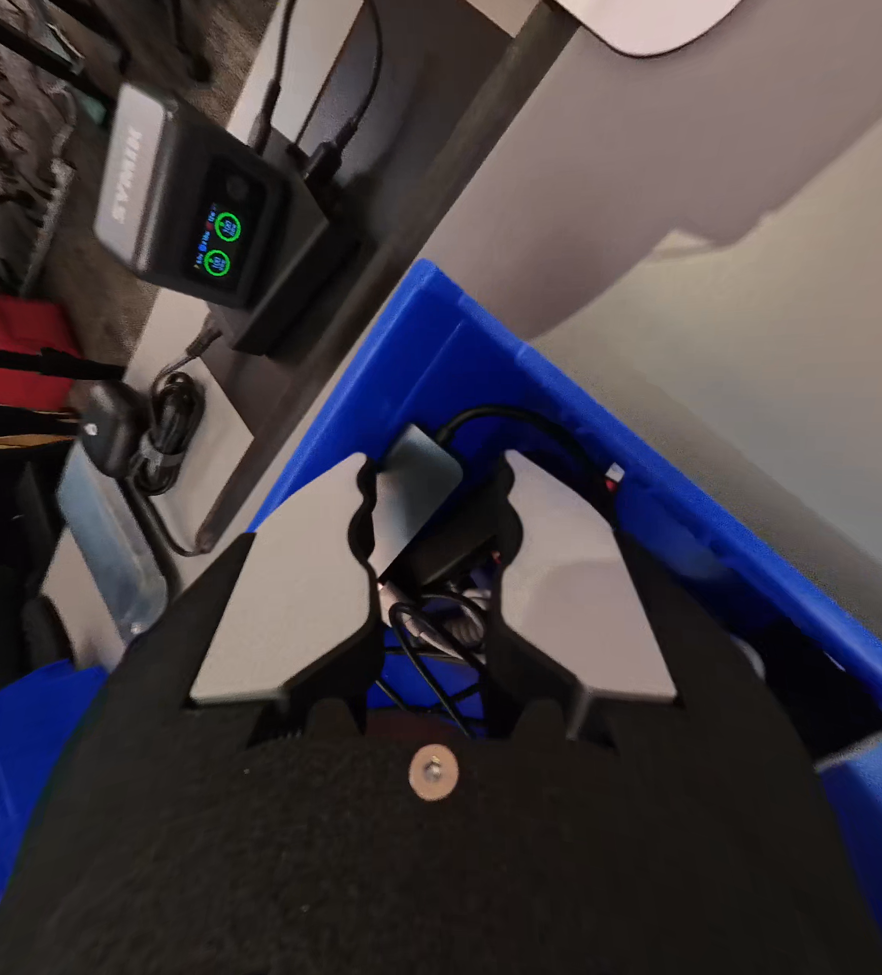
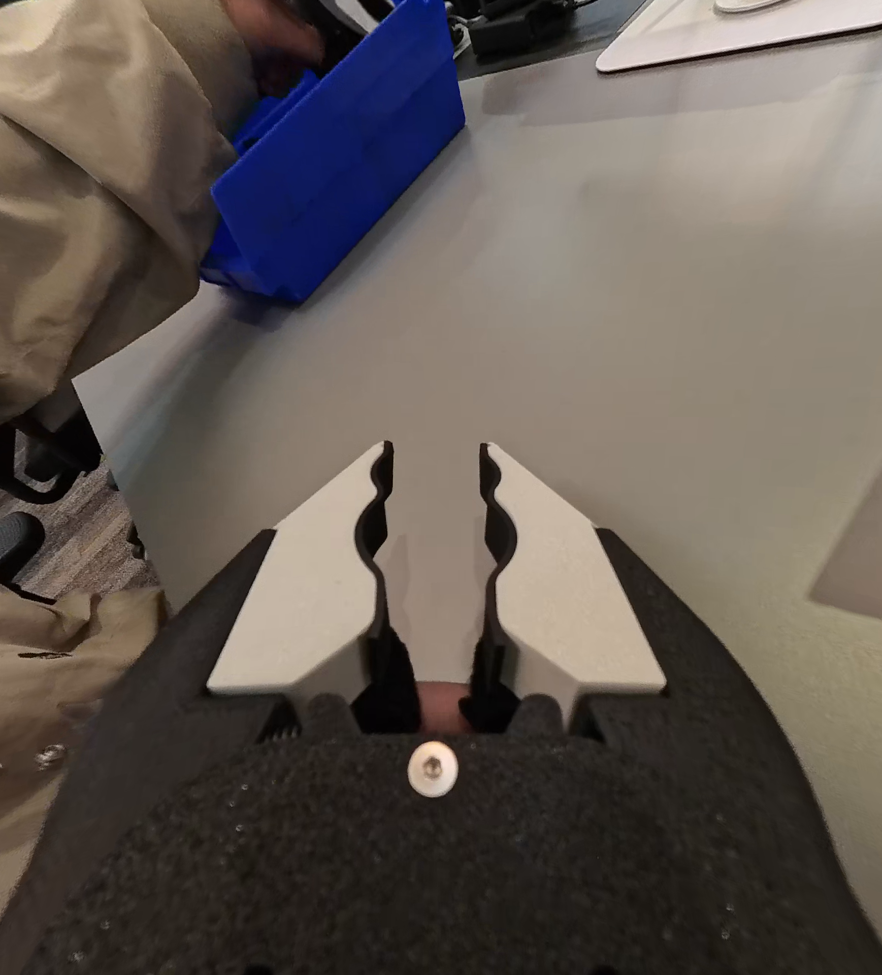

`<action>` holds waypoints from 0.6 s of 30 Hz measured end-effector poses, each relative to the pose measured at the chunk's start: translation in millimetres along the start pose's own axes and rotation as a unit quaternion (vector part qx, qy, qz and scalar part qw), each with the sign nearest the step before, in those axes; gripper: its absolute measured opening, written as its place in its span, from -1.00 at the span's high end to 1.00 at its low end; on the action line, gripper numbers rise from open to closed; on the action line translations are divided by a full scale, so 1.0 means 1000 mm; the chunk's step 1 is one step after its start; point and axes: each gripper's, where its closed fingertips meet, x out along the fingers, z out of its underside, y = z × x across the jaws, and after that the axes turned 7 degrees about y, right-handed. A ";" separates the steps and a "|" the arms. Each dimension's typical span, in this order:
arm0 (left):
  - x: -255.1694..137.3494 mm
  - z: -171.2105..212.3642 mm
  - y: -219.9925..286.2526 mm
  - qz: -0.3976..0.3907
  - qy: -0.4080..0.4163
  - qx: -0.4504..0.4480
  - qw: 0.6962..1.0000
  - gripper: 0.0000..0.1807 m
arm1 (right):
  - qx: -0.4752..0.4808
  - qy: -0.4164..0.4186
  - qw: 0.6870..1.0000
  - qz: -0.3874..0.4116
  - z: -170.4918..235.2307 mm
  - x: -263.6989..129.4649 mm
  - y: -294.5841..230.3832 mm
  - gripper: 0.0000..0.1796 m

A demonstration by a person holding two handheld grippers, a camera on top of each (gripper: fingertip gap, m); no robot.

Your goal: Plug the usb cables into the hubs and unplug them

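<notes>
While the left gripper (image 1: pixel 436 464) is reaching down into the blue bin (image 1: pixel 665 475), its 2 fingers are standing well apart with a grey USB hub (image 1: pixel 417 475) lying tilted between them; the hub's left edge is sitting against the left finger (image 1: pixel 301 580), but the right finger (image 1: pixel 576 570) is showing a gap, so the claw is not clamped on it as far as the left wrist view shows. Running from the hub's far end, a black cable (image 1: pixel 523 422) is curving along the bin's right wall, and more loose black cables (image 1: pixel 428 649) are lying tangled on the bin floor near the gripper's base. Far to the left, beyond the bin, a black charger with a lit screen (image 1: pixel 217 232) is sitting on the grey table (image 1: pixel 744 369), and a coiled black adapter cable (image 1: pixel 164 422) is lying nearer on the left. In the right wrist view, the right gripper (image 2: pixel 436 448) is hovering over bare table (image 2: pixel 639 316), its 2 fingers parted by a moderate gap and holding nothing. That view is showing the same bin (image 2: pixel 343 174) far to the left, with a tan sleeve (image 2: pixel 74 184) leaning over it, and a white mat (image 2: pixel 744 37) lying at the far right.
</notes>
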 end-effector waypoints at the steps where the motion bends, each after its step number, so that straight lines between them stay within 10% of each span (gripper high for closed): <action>1: 0.001 0.001 -0.001 -0.015 -0.003 0.014 1.000 0.56 | -0.001 -0.002 1.000 0.000 0.001 0.001 0.000 0.65; 13: -0.025 -0.001 -0.027 -0.160 0.007 0.111 0.981 0.85 | -0.008 -0.005 1.000 0.004 0.002 0.001 0.000 0.65; 18: -0.074 -0.005 -0.060 -0.206 0.081 0.019 0.975 0.87 | -0.009 -0.002 1.000 0.004 0.001 0.000 0.000 0.65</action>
